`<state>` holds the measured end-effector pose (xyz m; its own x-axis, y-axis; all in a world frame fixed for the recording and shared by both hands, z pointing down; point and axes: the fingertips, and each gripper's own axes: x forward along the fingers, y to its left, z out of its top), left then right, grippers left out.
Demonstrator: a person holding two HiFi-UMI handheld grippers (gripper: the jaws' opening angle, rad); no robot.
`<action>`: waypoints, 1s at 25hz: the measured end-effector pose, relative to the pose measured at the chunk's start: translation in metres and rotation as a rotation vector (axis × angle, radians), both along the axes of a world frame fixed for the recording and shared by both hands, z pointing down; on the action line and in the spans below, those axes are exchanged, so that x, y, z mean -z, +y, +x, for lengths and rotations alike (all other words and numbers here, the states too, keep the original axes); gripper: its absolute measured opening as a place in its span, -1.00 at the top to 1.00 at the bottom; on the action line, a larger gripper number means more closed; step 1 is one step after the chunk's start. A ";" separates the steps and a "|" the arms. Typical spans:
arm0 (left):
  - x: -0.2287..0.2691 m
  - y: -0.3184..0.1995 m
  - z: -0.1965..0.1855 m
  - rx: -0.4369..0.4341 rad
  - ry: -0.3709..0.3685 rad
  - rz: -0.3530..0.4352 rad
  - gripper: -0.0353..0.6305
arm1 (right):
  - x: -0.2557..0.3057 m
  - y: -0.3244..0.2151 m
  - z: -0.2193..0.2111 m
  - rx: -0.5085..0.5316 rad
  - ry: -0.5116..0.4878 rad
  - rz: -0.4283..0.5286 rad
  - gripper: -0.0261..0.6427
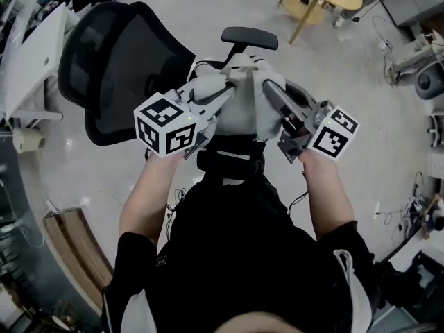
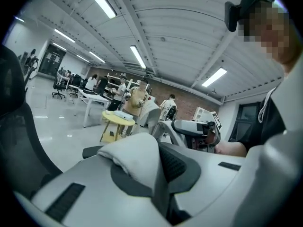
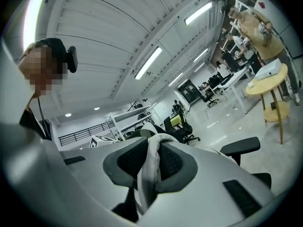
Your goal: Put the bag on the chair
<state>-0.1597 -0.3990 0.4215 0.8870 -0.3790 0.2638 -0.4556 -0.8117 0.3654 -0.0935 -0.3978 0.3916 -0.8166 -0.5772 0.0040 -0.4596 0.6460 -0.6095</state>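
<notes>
- Left gripper [image 2: 158, 171]: fingers [image 2: 71, 193] pressed shut on a thick fold of the white bag [image 2: 135, 157].
- Right gripper [image 3: 147, 171]: fingers [image 3: 227, 183] closed on a thin strip of the same bag, pinched upright between the dark pads.
- In the head view, bag bunched up between the 2 grippers, held in the air just in front of the person's chest, above the pale floor [image 1: 333, 68].
- Black mesh chair [image 1: 111, 68] just beyond the bag and to its left, backrest facing the person, 1 armrest [image 1: 250, 37] showing past the top of the bag.
- Seat hidden beneath the fabric and grippers; cannot tell whether the bag touches it.
- Both forearms bare, reaching forward side by side.
</notes>
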 end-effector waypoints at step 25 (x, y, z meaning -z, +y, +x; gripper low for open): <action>-0.126 0.039 -0.055 -0.127 -0.050 -0.181 0.79 | -0.120 0.051 -0.053 -0.149 -0.039 -0.309 0.70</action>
